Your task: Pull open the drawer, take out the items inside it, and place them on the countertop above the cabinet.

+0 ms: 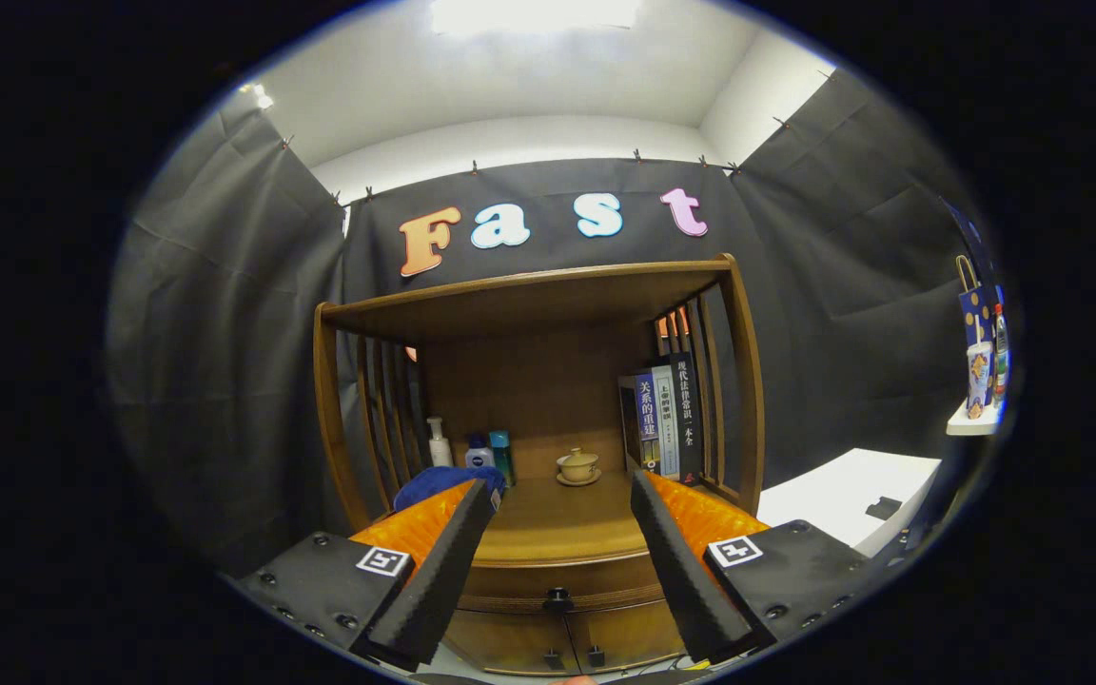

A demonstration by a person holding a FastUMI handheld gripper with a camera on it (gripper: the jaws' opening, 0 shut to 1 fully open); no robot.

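A wooden cabinet (529, 381) with a slatted hutch stands straight ahead. Its drawer (557, 585) is closed, with a small dark knob (557, 600) low between my fingers. The countertop (548, 523) lies just beyond the fingertips. My gripper (562, 499) is open, fingers spread wide with nothing between them, held above and in front of the drawer. A blue cloth-like item (439, 480) lies on the countertop behind the left finger, partly hidden by it.
On the countertop stand bottles (472, 447) at the back left, a small lidded cup on a saucer (577, 466) in the middle, and upright books (667, 419) at the right. Two lower cabinet doors (567, 642) sit under the drawer. A white table (852, 499) is to the right.
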